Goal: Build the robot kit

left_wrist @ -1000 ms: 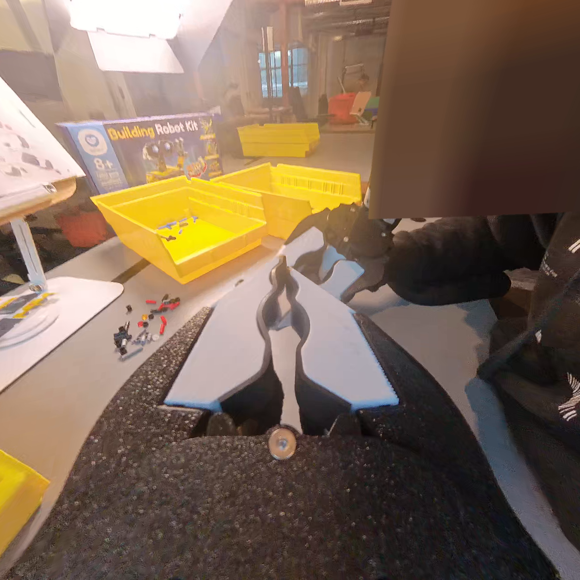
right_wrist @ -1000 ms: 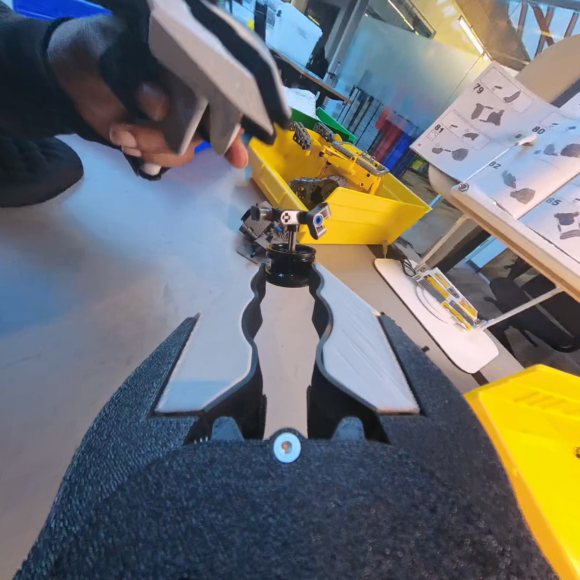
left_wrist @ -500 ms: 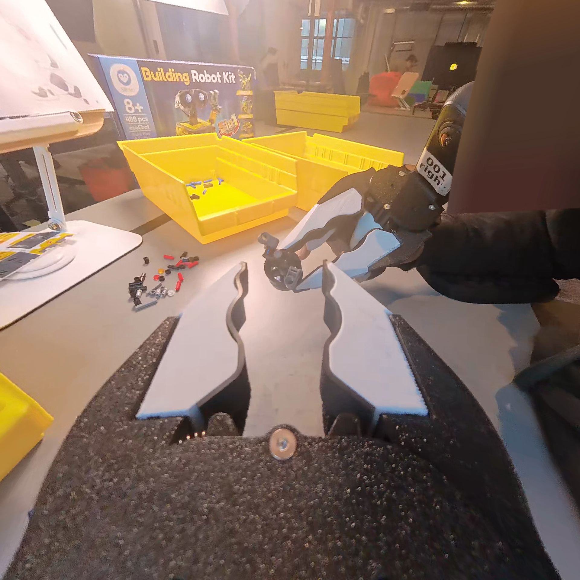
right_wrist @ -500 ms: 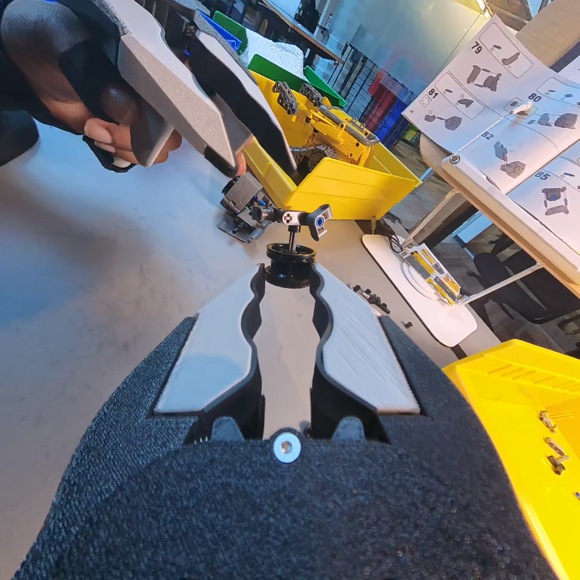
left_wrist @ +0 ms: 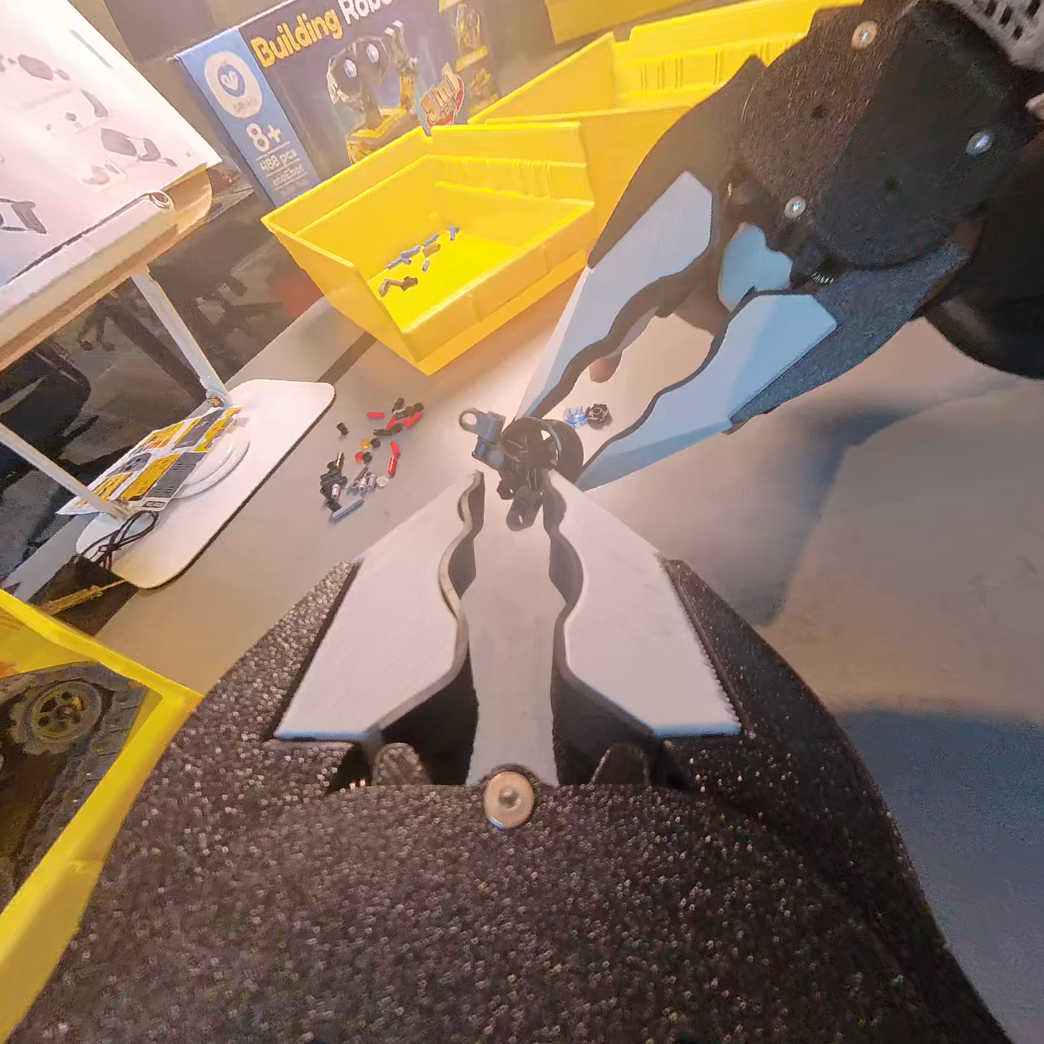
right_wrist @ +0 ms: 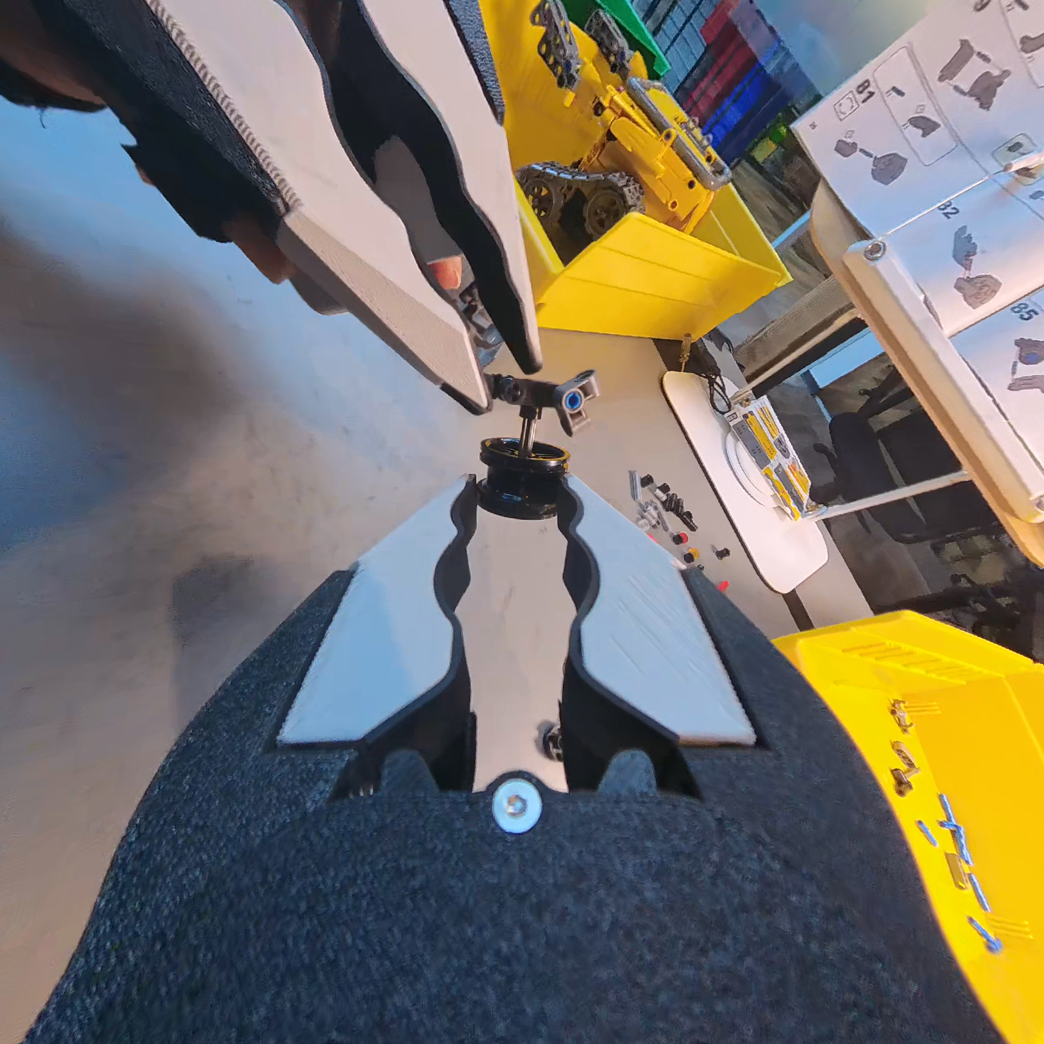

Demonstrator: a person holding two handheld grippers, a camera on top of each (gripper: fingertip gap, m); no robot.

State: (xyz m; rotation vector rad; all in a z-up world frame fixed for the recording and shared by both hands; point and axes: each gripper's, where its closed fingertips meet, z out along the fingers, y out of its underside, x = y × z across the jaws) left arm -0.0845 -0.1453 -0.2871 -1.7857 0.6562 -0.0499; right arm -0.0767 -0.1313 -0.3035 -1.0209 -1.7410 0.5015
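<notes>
My right gripper is shut on a black wheel hub and holds it above the grey table. A thin axle rises from the hub to a black crossbar with a grey connector at one end. My left gripper is open, its jaws on either side of the crossbar's other end. In the right wrist view the left gripper comes in from the upper left. In the left wrist view the right gripper reaches in from the upper right with the hub.
Loose small parts lie on the table. A yellow bin with a few blue pieces and a kit box stand behind. Another bin holds a yellow tracked model. A booklet on a stand is right. Only a small space, under 4 cm, lies between the two pairs of fingers.
My left gripper has opened and moved in until its jaws are around the crossbar's end. My right gripper has kept hold of the wheel hub.
</notes>
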